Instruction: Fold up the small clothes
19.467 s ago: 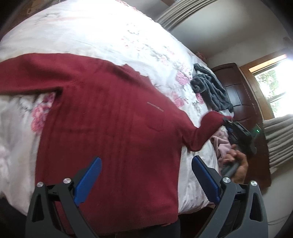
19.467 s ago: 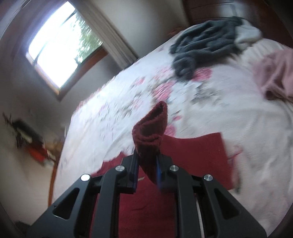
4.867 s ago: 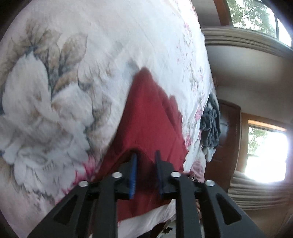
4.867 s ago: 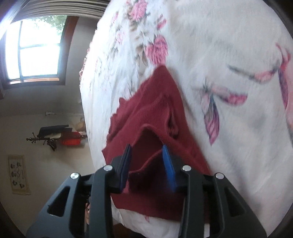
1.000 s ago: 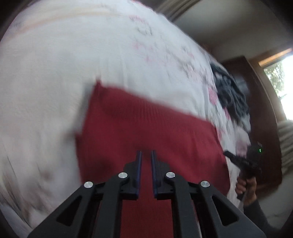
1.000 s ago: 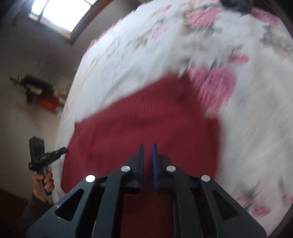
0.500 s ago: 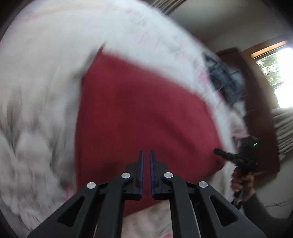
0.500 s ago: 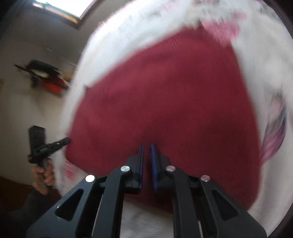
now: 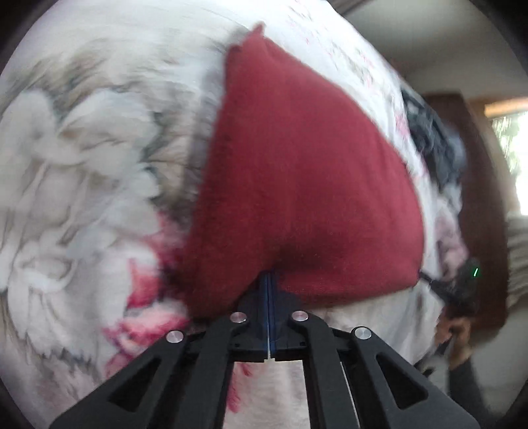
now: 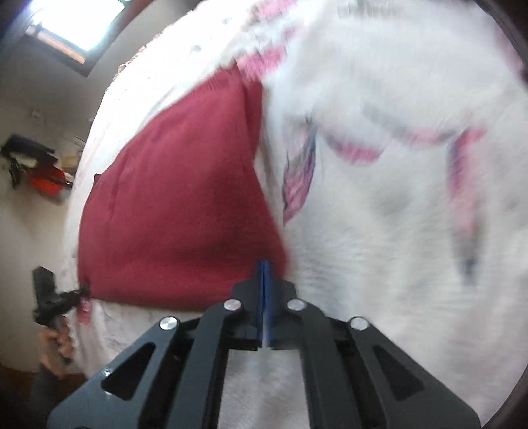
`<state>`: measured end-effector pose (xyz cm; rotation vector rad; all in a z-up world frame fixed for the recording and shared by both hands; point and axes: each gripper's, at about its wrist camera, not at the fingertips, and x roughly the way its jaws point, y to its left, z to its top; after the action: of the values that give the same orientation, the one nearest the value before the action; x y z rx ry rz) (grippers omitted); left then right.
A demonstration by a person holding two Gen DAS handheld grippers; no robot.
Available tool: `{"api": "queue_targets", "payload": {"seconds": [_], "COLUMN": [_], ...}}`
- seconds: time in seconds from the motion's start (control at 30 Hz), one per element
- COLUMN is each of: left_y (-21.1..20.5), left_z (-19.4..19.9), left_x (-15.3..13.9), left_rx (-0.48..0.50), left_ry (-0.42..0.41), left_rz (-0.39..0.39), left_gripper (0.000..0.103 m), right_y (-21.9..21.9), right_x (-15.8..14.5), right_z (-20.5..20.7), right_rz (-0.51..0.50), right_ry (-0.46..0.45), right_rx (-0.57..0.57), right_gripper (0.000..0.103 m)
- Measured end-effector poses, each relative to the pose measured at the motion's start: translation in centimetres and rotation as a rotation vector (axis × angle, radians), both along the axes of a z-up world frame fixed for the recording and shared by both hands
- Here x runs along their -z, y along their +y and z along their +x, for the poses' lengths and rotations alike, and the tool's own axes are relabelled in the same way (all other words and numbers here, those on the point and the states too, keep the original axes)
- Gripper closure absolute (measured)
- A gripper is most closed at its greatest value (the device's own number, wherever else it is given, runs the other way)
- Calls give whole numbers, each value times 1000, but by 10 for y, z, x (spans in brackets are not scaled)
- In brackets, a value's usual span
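A dark red knit sweater (image 9: 307, 171) lies folded into a compact block on the floral bedspread (image 9: 82, 171). My left gripper (image 9: 269, 280) is shut, pads together, with its tips against the sweater's near edge where the knit puckers. No cloth shows between the pads. My right gripper (image 10: 264, 269) is also shut, tips at the near right corner of the sweater (image 10: 178, 204). Each view shows the other gripper at the opposite near corner: the right gripper (image 9: 429, 283) held by a hand, and the left gripper (image 10: 77, 292) likewise. Both views are motion-blurred.
A dark grey garment (image 9: 432, 132) and a pale pink one (image 9: 448, 241) lie further along the bed near a dark wooden door (image 9: 478, 184). The bed's edge runs just below the sweater. A window (image 10: 66, 26) and a red object on the wall (image 10: 46, 178) are at the left.
Both shut grippers have drawn back over the folded sweater from its middle to its near edge in the last second. The sweater has stayed folded.
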<state>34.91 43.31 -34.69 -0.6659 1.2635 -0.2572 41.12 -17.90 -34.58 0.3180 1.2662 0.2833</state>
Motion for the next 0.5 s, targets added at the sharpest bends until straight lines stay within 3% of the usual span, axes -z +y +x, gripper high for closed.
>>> {"api": "queue_targets", "payload": {"seconds": [0.03,0.1,0.17,0.27,0.33,0.5], "left_y": [4,13,25,38,42,78], "left_z": [-6,-19,-32,-60,-73,-102], "left_x": [-6,-15,-20,-16,-17,-25], "left_rx": [-23,-84,-147,-205,-223,-213], "left_ry": [-20,-53,-81,-70,-68,-90], "left_rz": [-23,-70,-68,-130,-129,-84], "left_gripper": [84,59,35,34,34,34], "right_y": [7,27,76,170,239,361], "right_x": [-16,-42,-61,-65,-59,-31], "right_z": [-6,-28,-48,-94,-120,-170], "right_rz": [-43,-129,-234,-395,-478,-592], "right_ry": [-30,-107,-183,-317,-428,-649], "right_rx": [-19,-96,-223,-468,-619,-868], "right_gripper": [95,93,76,56,44,44]}}
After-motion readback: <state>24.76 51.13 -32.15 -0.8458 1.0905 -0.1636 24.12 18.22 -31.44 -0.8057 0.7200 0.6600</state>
